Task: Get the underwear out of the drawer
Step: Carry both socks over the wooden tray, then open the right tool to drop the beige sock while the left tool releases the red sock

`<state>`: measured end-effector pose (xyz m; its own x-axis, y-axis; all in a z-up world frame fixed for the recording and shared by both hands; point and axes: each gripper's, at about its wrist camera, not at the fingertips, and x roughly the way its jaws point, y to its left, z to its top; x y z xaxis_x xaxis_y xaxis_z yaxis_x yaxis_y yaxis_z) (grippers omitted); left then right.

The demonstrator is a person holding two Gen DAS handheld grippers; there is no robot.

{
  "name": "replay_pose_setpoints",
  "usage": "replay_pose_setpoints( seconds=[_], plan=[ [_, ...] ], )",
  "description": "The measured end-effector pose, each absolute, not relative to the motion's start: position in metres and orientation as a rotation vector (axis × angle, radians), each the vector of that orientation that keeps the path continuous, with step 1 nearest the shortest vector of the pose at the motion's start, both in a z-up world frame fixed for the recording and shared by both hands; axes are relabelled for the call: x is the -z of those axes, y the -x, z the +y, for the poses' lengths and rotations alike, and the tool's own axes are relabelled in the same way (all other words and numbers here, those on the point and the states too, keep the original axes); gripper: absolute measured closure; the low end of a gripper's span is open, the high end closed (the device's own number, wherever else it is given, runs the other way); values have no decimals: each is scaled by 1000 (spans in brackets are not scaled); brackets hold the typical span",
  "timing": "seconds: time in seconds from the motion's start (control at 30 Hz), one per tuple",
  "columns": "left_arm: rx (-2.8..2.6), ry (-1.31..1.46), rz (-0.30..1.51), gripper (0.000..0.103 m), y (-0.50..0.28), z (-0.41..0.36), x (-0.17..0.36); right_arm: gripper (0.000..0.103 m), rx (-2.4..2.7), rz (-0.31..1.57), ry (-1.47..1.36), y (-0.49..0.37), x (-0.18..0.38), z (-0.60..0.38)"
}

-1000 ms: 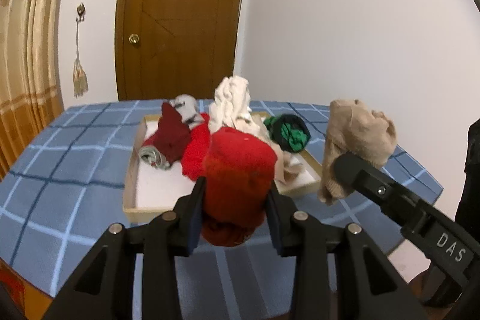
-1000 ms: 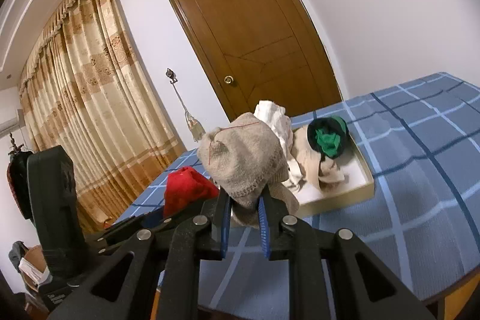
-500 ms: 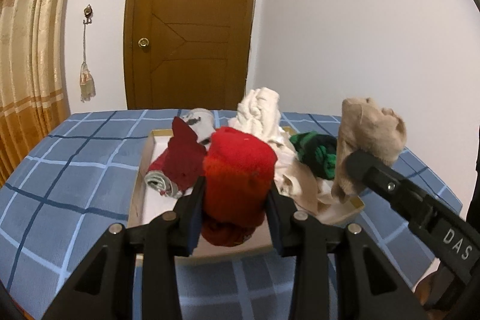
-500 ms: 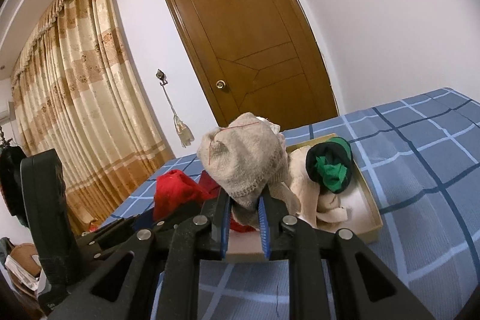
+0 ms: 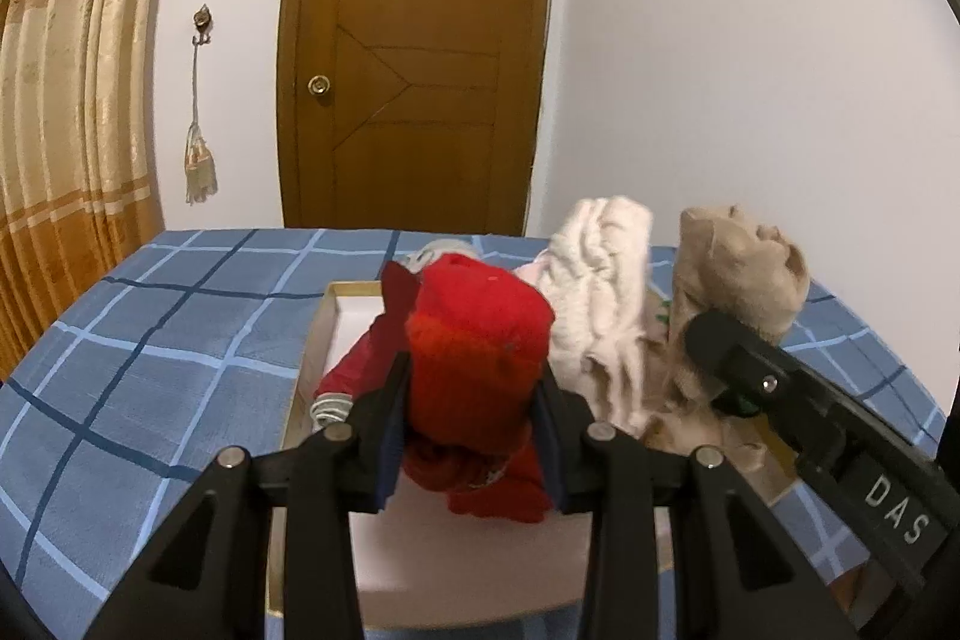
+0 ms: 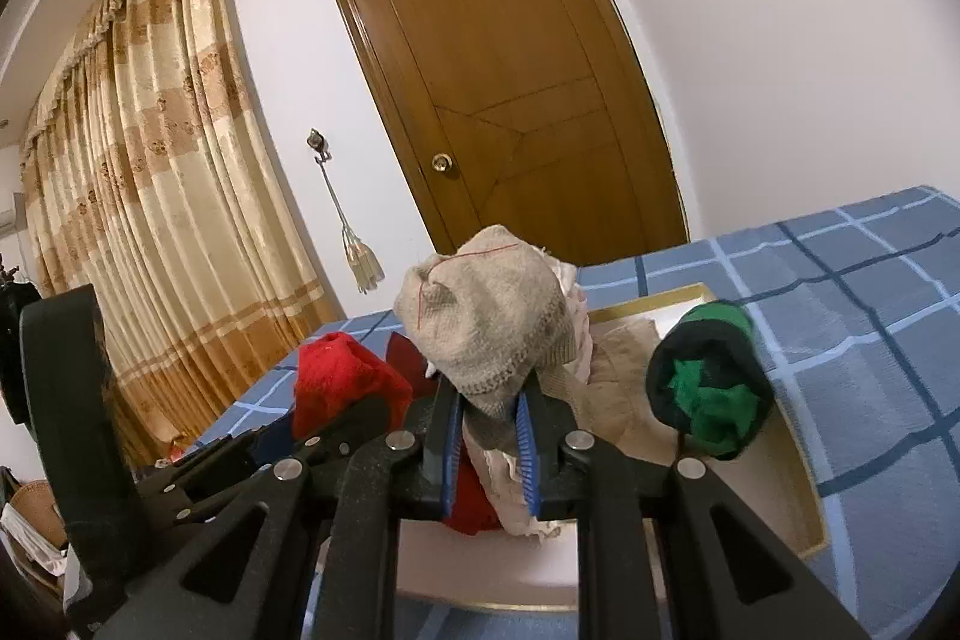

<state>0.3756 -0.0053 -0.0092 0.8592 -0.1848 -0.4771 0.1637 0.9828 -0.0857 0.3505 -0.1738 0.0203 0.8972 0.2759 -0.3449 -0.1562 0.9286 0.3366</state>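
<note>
left gripper (image 5: 474, 430) jaws clamped, right gripper (image 6: 491, 451) jaws clamped, tilted slightly down

- Rolled garment (image 5: 480, 340) in the left gripper (image 5: 474, 436): bright red
- Bundle (image 6: 486, 322) in the right gripper (image 6: 487, 436): grey-beige knit with a red thread
- Roll (image 6: 711, 388) in the drawer: dark outside, green inside
- Drawer (image 5: 312, 340): pale wood rim, white floor
- Bedcover (image 5: 180, 328): blue, dark and light check lines
- Door (image 5: 420, 58): brown wood
- Curtain (image 6: 162, 172): cream and tan bands
</note>
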Motion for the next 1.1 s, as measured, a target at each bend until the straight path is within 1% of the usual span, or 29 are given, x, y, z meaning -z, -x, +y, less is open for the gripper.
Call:
replay_pose_setpoints(
  seconds=[0.3, 0.47, 0.5, 0.57, 0.63, 0.7, 0.73, 0.8, 0.87, 0.93, 1.0, 1.1],
  plan=[
    [134, 11, 517, 67, -394, -6, 26, 85, -256, 446, -279, -387, -8, -157],
    [119, 7, 515, 62, -402, -8, 28, 84, -275, 444, -212, -398, -5, -143],
    [115, 6, 522, 56, -404, -8, 29, 84, -283, 446, -184, -400, -4, -138],
    [116, 12, 541, 50, -407, -7, 31, 84, -308, 453, -176, -403, -2, -136],
    [95, 20, 559, 28, -410, -5, 32, 84, -347, 454, -194, -406, 2, -140],
    [74, 43, 568, 19, -412, 0, 33, 83, -392, 445, -225, -407, 4, -143],
    [69, 56, 569, 14, -412, 3, 34, 79, -423, 442, -261, -407, 6, -147],
    [63, 83, 567, 8, -412, 9, 34, 69, -475, 448, -331, -409, 8, -154],
    [61, 100, 556, 6, -410, 12, 34, 49, -506, 432, -377, -406, 7, -159],
    [60, 115, 541, 5, -408, 15, 34, 44, -512, 403, -388, -400, 6, -159],
    [53, 130, 523, 3, -405, 19, 33, 44, -501, 377, -380, -392, 4, -160],
    [41, 151, 494, 3, -400, 23, 31, 44, -472, 334, -385, -379, 4, -164]
  ],
)
